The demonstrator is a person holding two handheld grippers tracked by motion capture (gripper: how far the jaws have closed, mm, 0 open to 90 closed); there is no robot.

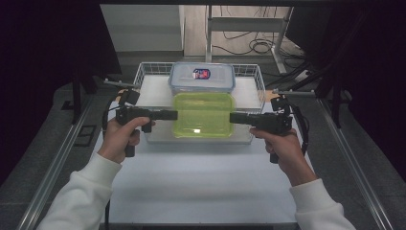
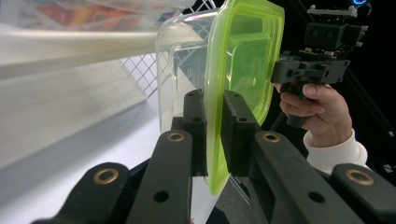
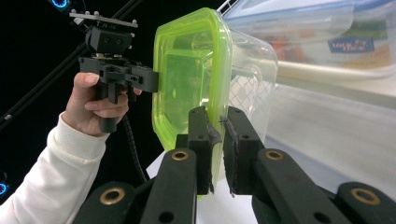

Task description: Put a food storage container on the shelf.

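A clear rectangular plastic container with a lime-green lid [image 1: 204, 115] hangs level between two hand-held grippers above the near edge of a white wire basket [image 1: 143, 72] that stands toward the far edge of the white table [image 1: 201, 182]. The left gripper [image 1: 173, 115] pinches the lid's rim at the container's left short end, its black jaws pressed on either side of the green edge, as the left gripper view [image 2: 214, 126] shows. The right gripper [image 1: 233, 118] clamps the rim at the opposite short end in the same way, seen close in the right gripper view [image 3: 217, 140]. The container's long axis runs left to right, parallel to the table's near edge, with the lid facing up. Just behind it, against the basket's far wall, sits a second clear plastic box with a blue-edged lid and a red-and-blue label [image 1: 202, 76], its long axis also running left to right. White sleeves [image 1: 81, 196] enter from the table's near edge
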